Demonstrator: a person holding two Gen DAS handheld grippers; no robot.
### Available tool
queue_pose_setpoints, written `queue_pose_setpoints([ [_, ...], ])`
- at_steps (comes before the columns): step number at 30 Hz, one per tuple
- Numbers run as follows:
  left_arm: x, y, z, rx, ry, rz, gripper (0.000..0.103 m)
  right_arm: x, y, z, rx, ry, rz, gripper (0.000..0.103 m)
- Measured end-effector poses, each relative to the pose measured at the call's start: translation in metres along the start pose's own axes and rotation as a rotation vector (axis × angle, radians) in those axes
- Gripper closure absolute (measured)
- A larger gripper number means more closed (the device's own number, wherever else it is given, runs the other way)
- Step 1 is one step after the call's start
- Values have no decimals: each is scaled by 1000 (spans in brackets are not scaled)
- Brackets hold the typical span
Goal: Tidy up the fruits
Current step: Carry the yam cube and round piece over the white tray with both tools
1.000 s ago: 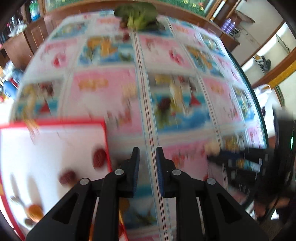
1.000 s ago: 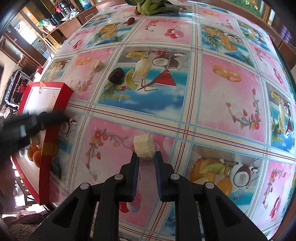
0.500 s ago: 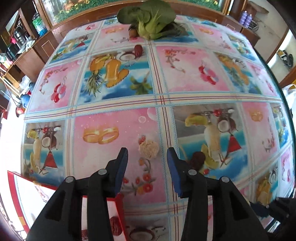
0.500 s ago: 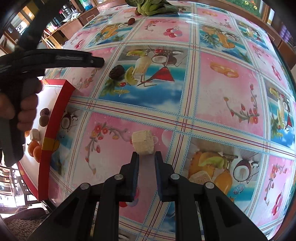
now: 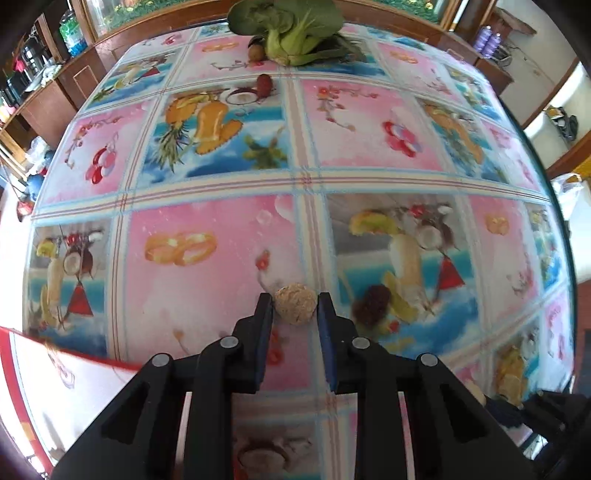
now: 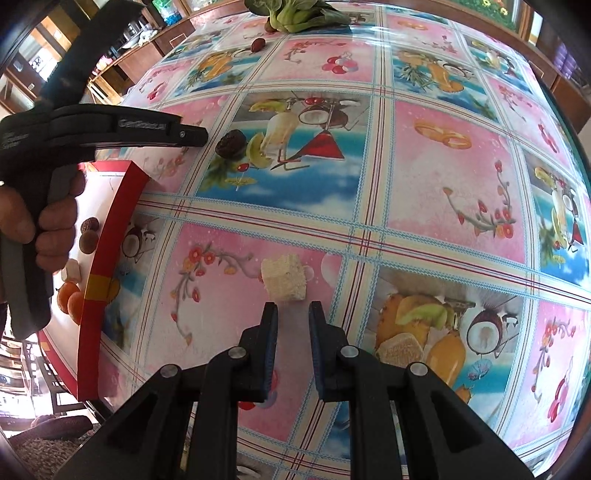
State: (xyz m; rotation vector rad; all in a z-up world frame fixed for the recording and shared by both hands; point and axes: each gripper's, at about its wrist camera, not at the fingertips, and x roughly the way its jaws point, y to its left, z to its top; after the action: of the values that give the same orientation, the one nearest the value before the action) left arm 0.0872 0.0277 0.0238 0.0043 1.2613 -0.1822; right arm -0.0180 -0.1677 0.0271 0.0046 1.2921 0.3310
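In the left wrist view my left gripper (image 5: 294, 308) is open with a round tan crumbly piece (image 5: 295, 308) between its fingertips on the fruit-print tablecloth. A dark wrinkled fruit (image 5: 372, 300) lies just right of it. In the right wrist view my right gripper (image 6: 293, 312) is open a little and empty, just short of a pale yellow cube (image 6: 283, 281). The left gripper (image 6: 192, 136) shows there from the side, near the dark fruit (image 6: 230, 143). A red-rimmed white tray (image 6: 110, 236) at the left holds two oranges (image 6: 71, 301), brown fruits (image 6: 89, 234) and a white cube (image 6: 72, 270).
A leafy green vegetable (image 5: 291, 27) lies at the table's far edge, with a small brown fruit (image 5: 255, 51) and a red fruit (image 5: 264, 83) beside it. Another tan piece (image 6: 400, 348) lies right of my right gripper. Wooden cabinets (image 5: 55, 92) stand past the table's left side.
My left gripper swung from the tray out over the table, opened, and now brackets the round tan piece. My right gripper opened slightly and drew back a little from the yellow cube.
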Motion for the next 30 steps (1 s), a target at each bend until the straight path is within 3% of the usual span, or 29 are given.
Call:
queue_pose_setpoints([
  [5,-28,-11,-23,18,-19,-37,77,-1,4,-6,-25,2,-20,88],
  [14,-70,-25,-77,86,-72,35,77,0,23,-10,-161,16,-127,87],
  [21,-89,-6,-111,40,-88,98,77,2,33,-9,-196,39,-147,94],
  [30,-117,39,-129,-59,-140,203,77,14,65,6,-223,83,-117,99],
])
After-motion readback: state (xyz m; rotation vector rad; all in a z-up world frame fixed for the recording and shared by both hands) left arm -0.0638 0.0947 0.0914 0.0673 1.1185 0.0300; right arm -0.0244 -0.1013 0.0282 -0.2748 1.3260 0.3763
